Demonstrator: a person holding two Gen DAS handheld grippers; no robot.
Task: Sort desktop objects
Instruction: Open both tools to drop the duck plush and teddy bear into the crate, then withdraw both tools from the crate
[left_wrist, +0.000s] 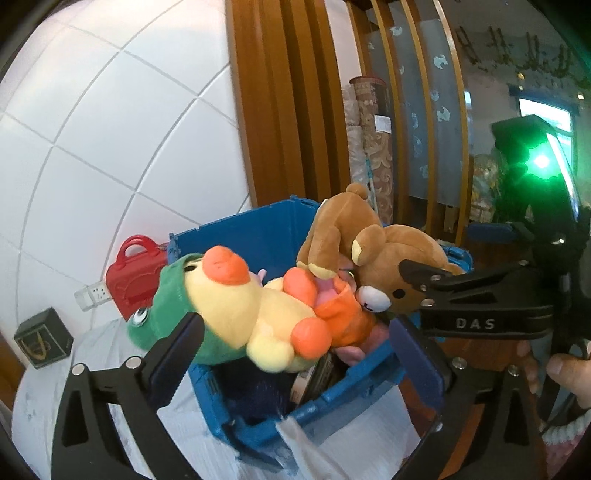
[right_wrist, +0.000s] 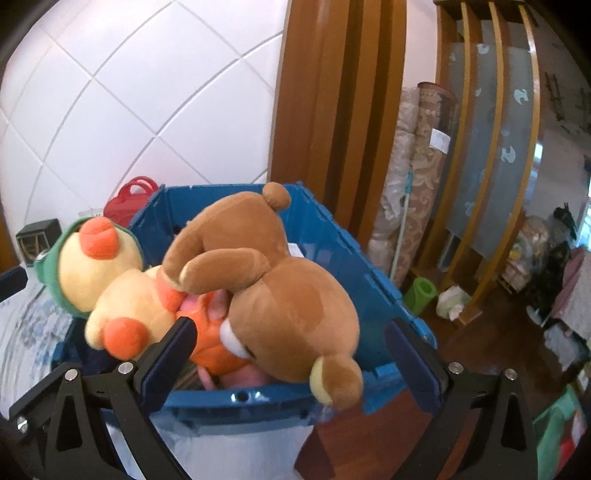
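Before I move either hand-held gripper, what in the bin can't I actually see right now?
- Bin bottom: both views, hidden under the yellow duck plush and brown bear plush piled in the blue bin.
- Pink item under the orange cloth: mostly covered, unidentifiable.
- Flat printed items inside: left view, in shadow, unreadable.
- Red case: partly behind the bin wall.

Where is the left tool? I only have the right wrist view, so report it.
Observer: The left tool is open and sits at the blue crate's near rim, with the yellow duck between its fingers.
Operator: Now give me the brown bear's face.
Observer: The brown bear has dark eyes and a white muzzle, and its face is turned toward the left tool.
Operator: Check my right tool from outside.
Observer: One finger of the right tool overlaps the bear's head. I cannot tell whether they touch.
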